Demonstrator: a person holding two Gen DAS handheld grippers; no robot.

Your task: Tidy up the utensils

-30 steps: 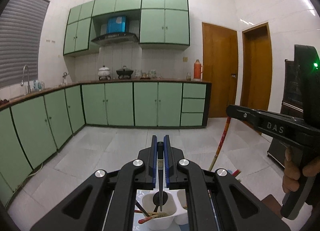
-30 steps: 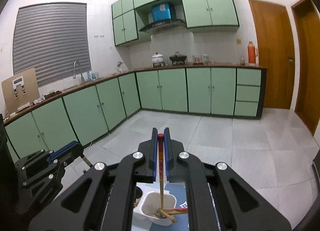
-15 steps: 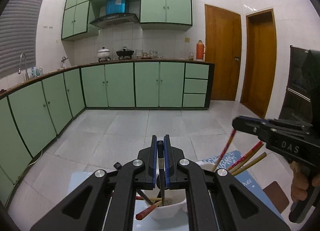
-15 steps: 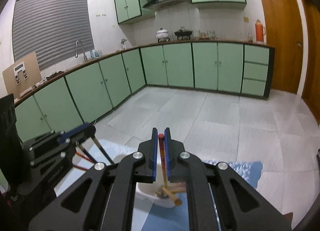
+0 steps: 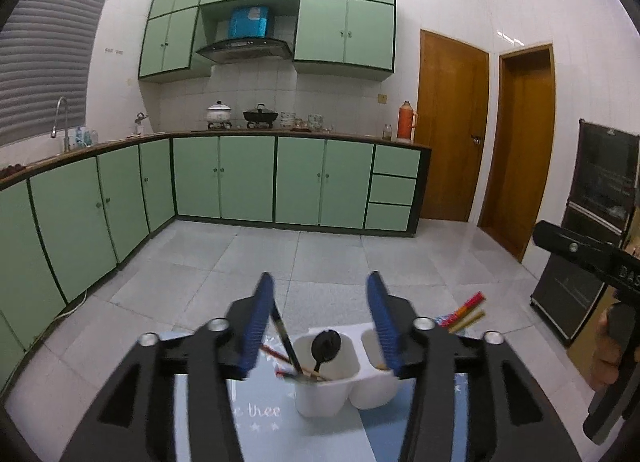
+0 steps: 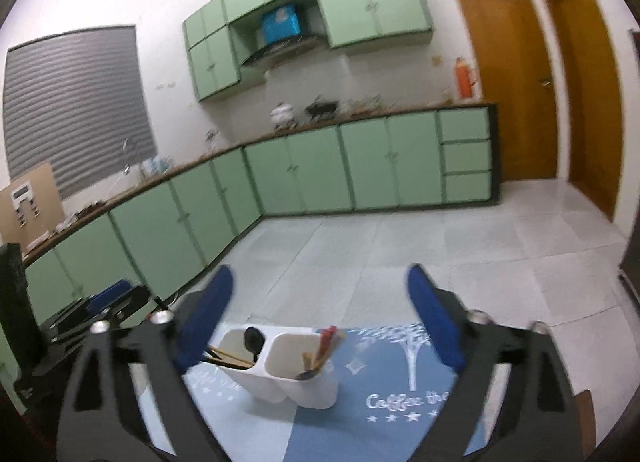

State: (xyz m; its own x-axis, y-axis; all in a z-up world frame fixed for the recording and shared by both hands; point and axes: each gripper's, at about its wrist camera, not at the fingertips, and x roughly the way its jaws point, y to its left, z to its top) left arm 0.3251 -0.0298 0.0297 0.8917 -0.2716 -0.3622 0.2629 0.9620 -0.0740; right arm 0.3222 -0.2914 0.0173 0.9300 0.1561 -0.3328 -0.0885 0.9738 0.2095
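A white two-compartment holder (image 5: 344, 386) (image 6: 280, 370) stands on a blue mat (image 6: 380, 394). My left gripper (image 5: 320, 322) hangs just above it with its jaws opening. A black chopstick (image 5: 285, 338) leans against the left pad, its lower end in the left compartment beside a black spoon (image 5: 326, 344). My right gripper (image 6: 322, 318) is also opening, wide, and nothing is between its pads. A red chopstick (image 6: 326, 342) stands in the right compartment below it. Red and yellow chopstick ends (image 5: 466, 308) stick out past the left gripper's right finger.
The mat (image 5: 256, 410) bears white lettering and a tree print. A hand (image 5: 612, 342) holds the other gripper's handle at the right edge. A brown object (image 6: 582, 414) lies off the mat's right corner. Green cabinets, a tiled floor and a dark cabinet (image 5: 592, 221) lie beyond.
Both grippers were shut, the left on the black chopstick and the right on the red one. Both now stand open and the chopsticks rest in the holder. Both views have drawn back.
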